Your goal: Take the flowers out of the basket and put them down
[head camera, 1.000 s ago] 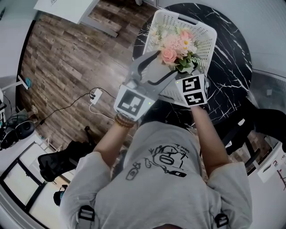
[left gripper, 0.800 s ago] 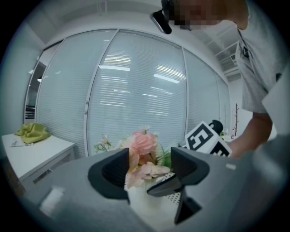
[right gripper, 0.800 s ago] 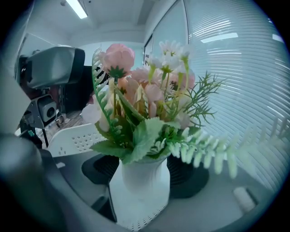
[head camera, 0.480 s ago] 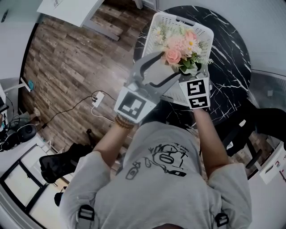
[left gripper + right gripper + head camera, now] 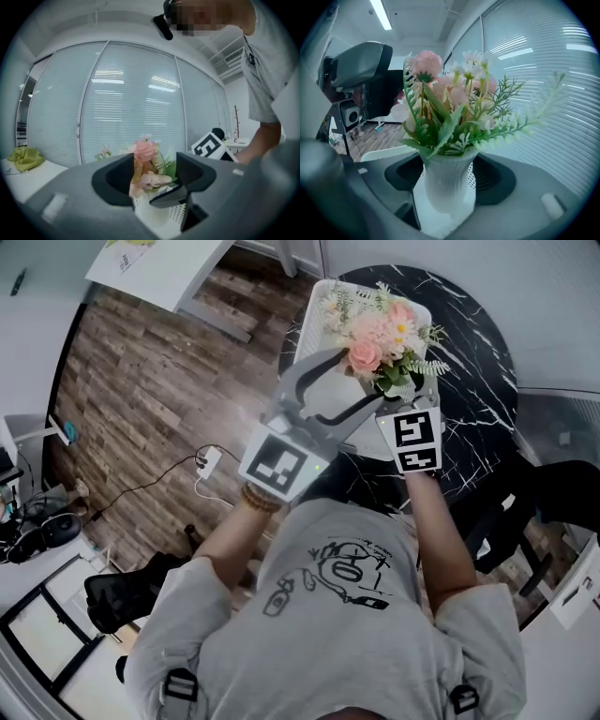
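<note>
A bunch of pink and white flowers point(image 5: 380, 329) stands in a white ribbed vase point(image 5: 447, 183). My right gripper point(image 5: 398, 390) is shut on that vase, a jaw pressed against each side, and holds it upright above the white perforated basket point(image 5: 314, 320). The basket rests on the round black marble table point(image 5: 469, 343). My left gripper point(image 5: 352, 381) is open beside the bouquet. The flowers point(image 5: 145, 152) show between its wide jaws in the left gripper view, over the basket point(image 5: 159, 215). No pad of the left gripper presses on them.
A white desk point(image 5: 164, 263) stands at the top left on the wood floor. A power strip with cables point(image 5: 206, 462) lies on the floor to my left. Black chairs sit at the lower left point(image 5: 117, 587) and at the right point(image 5: 553, 502).
Both grippers have risen with the vase of flowers. The bouquet now sits higher and covers more of the basket. The left gripper's jaws stay wide.
</note>
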`<state>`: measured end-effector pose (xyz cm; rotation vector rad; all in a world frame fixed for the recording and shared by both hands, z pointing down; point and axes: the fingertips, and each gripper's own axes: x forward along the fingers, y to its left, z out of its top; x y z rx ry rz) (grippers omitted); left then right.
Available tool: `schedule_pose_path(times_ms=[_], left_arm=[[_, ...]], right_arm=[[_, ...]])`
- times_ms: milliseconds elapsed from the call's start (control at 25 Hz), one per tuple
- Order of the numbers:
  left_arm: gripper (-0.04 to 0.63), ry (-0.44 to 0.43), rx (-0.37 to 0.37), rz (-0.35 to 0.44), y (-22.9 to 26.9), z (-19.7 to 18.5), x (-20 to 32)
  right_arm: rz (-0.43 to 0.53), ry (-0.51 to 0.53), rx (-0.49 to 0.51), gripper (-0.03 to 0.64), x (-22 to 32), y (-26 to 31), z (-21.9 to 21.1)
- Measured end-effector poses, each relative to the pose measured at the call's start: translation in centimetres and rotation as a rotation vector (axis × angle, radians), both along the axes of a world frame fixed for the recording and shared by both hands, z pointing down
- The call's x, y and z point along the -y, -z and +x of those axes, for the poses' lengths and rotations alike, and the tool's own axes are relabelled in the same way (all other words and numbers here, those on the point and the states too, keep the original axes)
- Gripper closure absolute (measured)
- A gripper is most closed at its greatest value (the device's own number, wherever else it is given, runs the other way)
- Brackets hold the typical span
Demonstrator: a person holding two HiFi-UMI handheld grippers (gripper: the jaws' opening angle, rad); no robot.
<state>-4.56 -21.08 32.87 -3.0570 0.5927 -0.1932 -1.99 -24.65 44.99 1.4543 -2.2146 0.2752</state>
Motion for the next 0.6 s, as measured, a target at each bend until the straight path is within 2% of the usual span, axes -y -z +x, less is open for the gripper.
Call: schedule_pose_path(times_ms=[600], left_arm=[[0.311,-0.027,-0.037,0.120,7.2,1.3,-3.3]], right_arm=[[0.136,-0.031,0.034,0.284,-2.3,7.6,1.2]])
